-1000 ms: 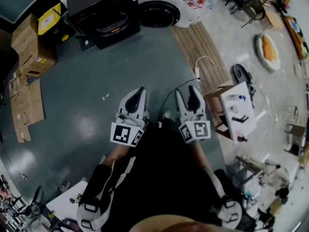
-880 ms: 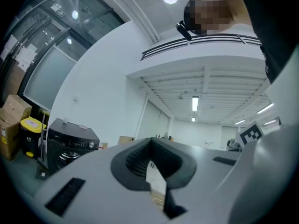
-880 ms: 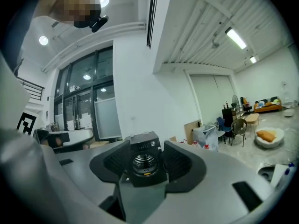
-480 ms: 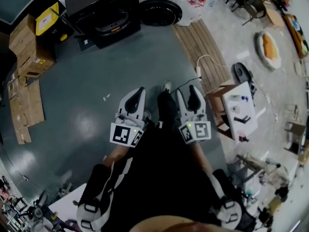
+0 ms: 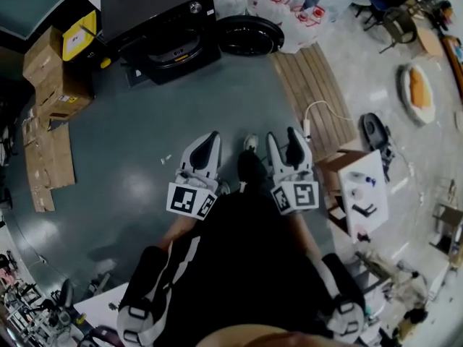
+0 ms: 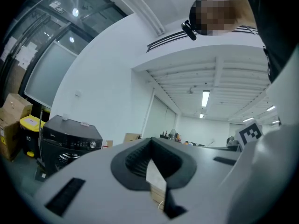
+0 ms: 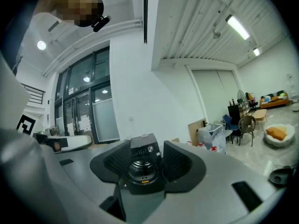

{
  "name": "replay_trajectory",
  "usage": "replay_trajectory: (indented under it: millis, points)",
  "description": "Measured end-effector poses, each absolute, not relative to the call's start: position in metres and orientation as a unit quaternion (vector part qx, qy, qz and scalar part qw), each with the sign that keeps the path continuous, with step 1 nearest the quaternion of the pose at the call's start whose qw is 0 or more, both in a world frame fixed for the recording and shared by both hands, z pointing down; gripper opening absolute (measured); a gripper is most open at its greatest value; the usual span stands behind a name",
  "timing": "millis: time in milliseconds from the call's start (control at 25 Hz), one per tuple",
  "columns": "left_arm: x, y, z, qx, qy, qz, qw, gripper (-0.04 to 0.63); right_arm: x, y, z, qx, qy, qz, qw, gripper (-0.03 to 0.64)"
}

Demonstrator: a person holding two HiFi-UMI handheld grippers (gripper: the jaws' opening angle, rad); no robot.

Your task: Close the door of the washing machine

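The black washing machine [image 5: 163,24] stands at the far end of the grey floor, its round door [image 5: 249,35] swung open to its right. Both grippers are held side by side in front of the person's body, well short of the machine. My left gripper [image 5: 205,149] has its jaws drawn together with nothing in them; the machine [image 6: 70,141] shows at the left of its view. My right gripper [image 5: 293,147] has a small gap between its jaws, also with nothing in them, and the machine's front and drum opening [image 7: 141,167] show through that gap.
Cardboard boxes [image 5: 51,71] and a yellow bin [image 5: 78,35] stand left of the machine. Water jugs [image 5: 278,9] sit behind the door. A wooden pallet [image 5: 315,85], a white cable [image 5: 318,110] and a small white table [image 5: 362,194] lie to the right.
The person has stepped forward, so the washing machine sits a little nearer in the head view. A foot now shows between the grippers. Both grippers keep their pose.
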State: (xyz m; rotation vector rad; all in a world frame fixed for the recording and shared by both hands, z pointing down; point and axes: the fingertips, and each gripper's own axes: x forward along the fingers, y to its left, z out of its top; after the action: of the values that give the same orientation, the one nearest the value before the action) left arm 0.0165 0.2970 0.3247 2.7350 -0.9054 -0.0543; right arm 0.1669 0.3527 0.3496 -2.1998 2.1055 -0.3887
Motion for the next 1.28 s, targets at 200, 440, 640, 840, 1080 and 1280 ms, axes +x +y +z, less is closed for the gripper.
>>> replay_trajectory:
  millis: [200, 440, 640, 840, 1080, 1280]
  points:
    - [0.07, 0.243, 0.312, 0.939, -0.322, -0.018, 0.115, 0.005, 0.221, 0.293, 0.344, -0.705, 0.698, -0.118, 0.041, 0.216]
    - [0.125, 0.196, 0.299, 0.936, -0.337, -0.014, 0.099, 0.005, 0.279, 0.235, 0.347, -0.691, 0.712, -0.121, 0.04, 0.216]
    - [0.155, 0.166, 0.299, 0.93, -0.353, -0.012, 0.101, 0.005, 0.318, 0.195, 0.352, -0.682, 0.72, -0.125, 0.034, 0.216]
    - [0.172, 0.138, 0.305, 0.926, -0.362, -0.006, 0.111, 0.005, 0.338, 0.167, 0.361, -0.677, 0.722, -0.14, 0.03, 0.216]
    - [0.192, 0.098, 0.32, 0.927, -0.355, -0.002, 0.121, 0.005, 0.349, 0.127, 0.378, -0.676, 0.722, -0.147, 0.018, 0.216]
    - [0.21, 0.059, 0.33, 0.929, -0.344, 0.001, 0.133, 0.005, 0.36, 0.092, 0.395, -0.68, 0.716, -0.159, 0.005, 0.216]
